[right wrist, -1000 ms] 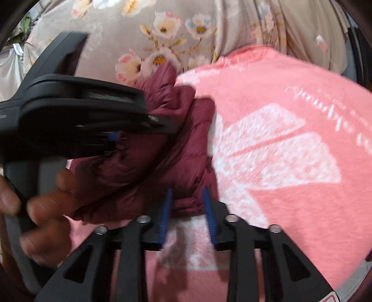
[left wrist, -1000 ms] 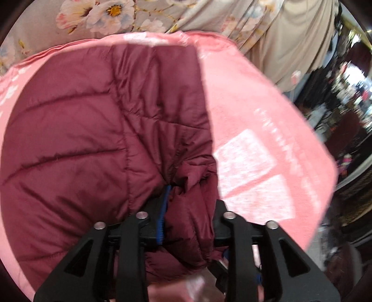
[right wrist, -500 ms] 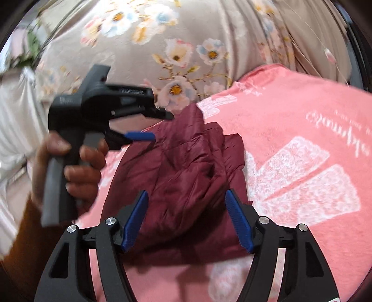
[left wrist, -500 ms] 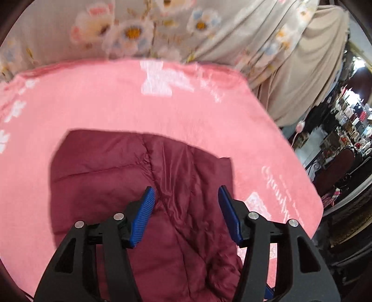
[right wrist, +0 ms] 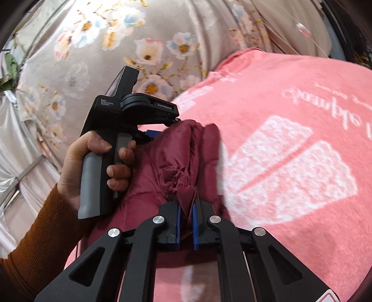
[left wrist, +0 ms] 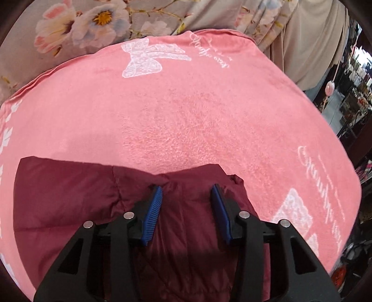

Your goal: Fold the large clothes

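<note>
Left wrist view: one maroon jacket [left wrist: 69,204] lying flat on pink blanket [left wrist: 186,116], near edge of frame, straight top edge running left-right. Left gripper [left wrist: 186,209] jaws wide apart above jacket, nothing between them. Floral curtain [left wrist: 93,21] behind blanket.

Right wrist view: same jacket [right wrist: 167,158] bunched into ridge, long axis running away from camera toward curtain [right wrist: 93,46]. Right gripper [right wrist: 186,216] clamped on crumpled jacket fold. Left gripper's [right wrist: 148,137] handle held by left hand [right wrist: 93,162]; can't tell jaw state here, fabric hides it.

Pink blanket [left wrist: 186,120] — floral curtain [right wrist: 93,46] behind
</note>
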A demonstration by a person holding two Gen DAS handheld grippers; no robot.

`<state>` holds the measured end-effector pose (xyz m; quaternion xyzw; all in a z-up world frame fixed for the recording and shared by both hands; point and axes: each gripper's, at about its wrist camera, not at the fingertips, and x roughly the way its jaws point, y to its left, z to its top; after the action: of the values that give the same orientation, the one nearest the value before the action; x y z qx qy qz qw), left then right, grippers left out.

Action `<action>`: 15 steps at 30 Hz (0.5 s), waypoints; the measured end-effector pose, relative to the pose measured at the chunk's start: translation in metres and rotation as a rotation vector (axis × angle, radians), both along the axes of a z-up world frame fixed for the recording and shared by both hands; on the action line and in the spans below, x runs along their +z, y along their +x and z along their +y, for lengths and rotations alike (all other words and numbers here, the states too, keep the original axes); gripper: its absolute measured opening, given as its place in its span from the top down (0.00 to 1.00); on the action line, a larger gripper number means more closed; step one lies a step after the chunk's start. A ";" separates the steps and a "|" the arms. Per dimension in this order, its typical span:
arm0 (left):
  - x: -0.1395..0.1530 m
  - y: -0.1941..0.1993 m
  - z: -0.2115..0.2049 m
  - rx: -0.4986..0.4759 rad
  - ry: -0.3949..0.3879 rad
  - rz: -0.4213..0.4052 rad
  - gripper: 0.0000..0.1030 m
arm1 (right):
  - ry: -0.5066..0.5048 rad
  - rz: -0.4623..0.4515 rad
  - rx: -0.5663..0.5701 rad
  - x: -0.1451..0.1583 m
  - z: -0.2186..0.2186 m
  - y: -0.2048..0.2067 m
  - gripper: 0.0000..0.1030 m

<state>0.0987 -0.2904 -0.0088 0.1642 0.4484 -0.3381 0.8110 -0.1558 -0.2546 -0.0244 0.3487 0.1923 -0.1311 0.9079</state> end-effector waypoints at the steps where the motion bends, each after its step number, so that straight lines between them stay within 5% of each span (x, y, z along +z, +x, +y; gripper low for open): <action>1: -0.004 0.002 -0.005 -0.003 0.005 -0.002 0.60 | 0.013 0.016 -0.008 -0.005 -0.003 0.001 0.94; 8: -0.032 0.000 -0.021 0.010 0.024 -0.074 0.60 | -0.001 0.136 -0.006 -0.032 -0.008 0.015 0.94; 15: -0.047 0.001 -0.029 0.031 0.042 -0.130 0.60 | -0.057 0.156 0.009 -0.036 -0.005 0.013 0.93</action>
<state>0.1000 -0.3193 -0.0560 0.1961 0.4045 -0.3047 0.8397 -0.1425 -0.2600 -0.0608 0.3106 0.2601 -0.1591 0.9003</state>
